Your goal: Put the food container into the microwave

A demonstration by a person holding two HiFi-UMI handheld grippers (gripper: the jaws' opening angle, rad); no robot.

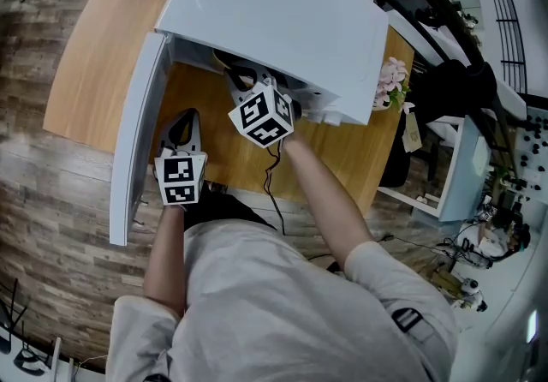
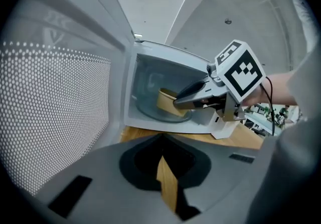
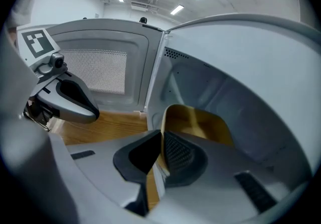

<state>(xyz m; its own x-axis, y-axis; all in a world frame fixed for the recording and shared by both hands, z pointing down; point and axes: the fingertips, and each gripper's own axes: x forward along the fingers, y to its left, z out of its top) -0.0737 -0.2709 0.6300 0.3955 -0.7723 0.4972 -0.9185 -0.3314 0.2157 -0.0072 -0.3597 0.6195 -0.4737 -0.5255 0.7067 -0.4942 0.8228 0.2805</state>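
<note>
A white microwave (image 1: 274, 12) stands on a wooden table with its door (image 1: 137, 132) swung open to the left. My right gripper (image 3: 161, 140) reaches into the cavity, shut on the rim of a brown paper food container (image 3: 200, 122). From the left gripper view the container (image 2: 168, 101) sits over the glass turntable, with the right gripper (image 2: 183, 98) at its near edge. My left gripper (image 1: 182, 128) is low in front of the open door, its jaws together and holding nothing. Only a thin strip of table shows between them.
The wooden table (image 1: 223, 158) extends in front of the microwave. The perforated inside of the door (image 2: 55, 107) is close on the left gripper's left. Pink flowers (image 1: 392, 80) stand to the right of the microwave. A white shelf unit (image 1: 449, 175) is beyond the table.
</note>
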